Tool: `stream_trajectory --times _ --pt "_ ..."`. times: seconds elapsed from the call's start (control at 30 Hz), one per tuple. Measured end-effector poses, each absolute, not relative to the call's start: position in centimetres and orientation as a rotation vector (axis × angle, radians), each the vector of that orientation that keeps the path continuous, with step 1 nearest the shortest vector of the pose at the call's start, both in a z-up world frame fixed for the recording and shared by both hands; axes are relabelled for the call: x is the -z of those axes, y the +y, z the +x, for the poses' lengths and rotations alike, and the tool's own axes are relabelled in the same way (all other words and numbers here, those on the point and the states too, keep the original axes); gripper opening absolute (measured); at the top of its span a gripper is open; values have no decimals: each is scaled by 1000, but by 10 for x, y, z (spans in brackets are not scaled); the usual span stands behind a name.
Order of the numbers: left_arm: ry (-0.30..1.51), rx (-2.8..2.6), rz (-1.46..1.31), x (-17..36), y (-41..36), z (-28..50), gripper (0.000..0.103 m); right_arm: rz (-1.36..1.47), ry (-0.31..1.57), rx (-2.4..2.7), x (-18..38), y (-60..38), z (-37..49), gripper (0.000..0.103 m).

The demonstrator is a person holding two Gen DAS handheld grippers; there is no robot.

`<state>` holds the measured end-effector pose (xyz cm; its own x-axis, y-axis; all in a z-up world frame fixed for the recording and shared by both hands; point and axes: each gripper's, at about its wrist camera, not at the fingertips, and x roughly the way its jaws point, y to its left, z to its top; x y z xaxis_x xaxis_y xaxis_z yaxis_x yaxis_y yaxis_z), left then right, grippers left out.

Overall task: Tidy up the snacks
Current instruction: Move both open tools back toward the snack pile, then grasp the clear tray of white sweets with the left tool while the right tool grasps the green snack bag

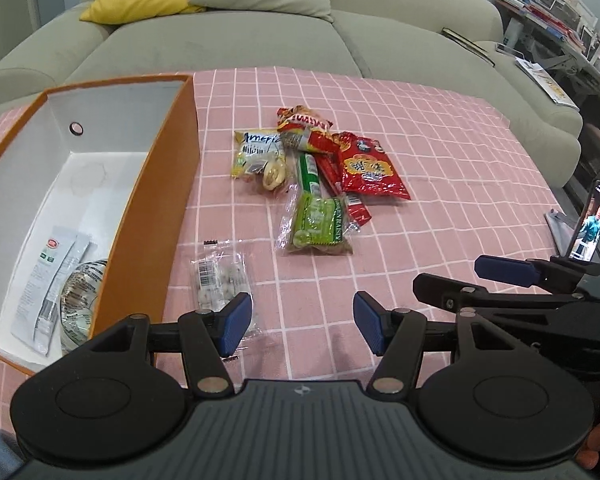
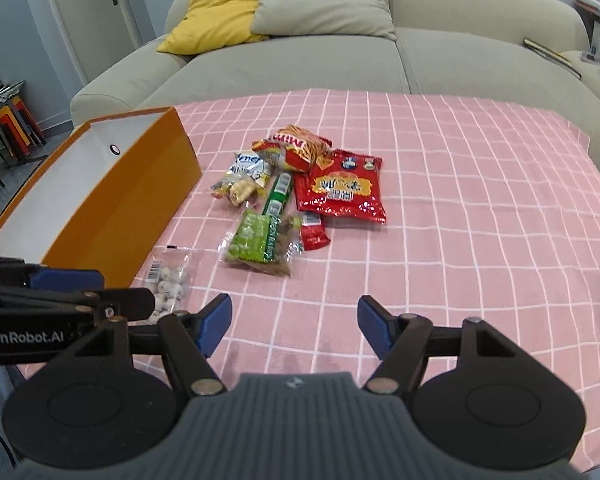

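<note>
Left wrist view: left gripper (image 1: 296,322), fingers open and empty, nearest the clear candy bag (image 1: 219,280) at eleven o'clock, long axis twelve-to-six; right gripper (image 2: 295,326) likewise open.

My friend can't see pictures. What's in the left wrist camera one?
An open left gripper hovers over a pink checked tablecloth, empty, near a clear bag of round candies. A pile of snack packets lies beyond, and an orange box holding a few items sits left.
</note>
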<state>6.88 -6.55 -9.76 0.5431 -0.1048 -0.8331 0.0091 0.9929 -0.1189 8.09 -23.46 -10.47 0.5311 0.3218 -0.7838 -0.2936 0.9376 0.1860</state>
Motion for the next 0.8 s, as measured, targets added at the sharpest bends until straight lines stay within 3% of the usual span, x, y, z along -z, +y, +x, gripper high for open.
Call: stream_trajectory --times 0.57,0.8 --pt "1067 -220 -99 142 -60 101 68 7 1015 -462 136 -216 126 61" --pt "1106 -303 -103 163 -59 117 74 -197 906 -623 145 -210 145 61"
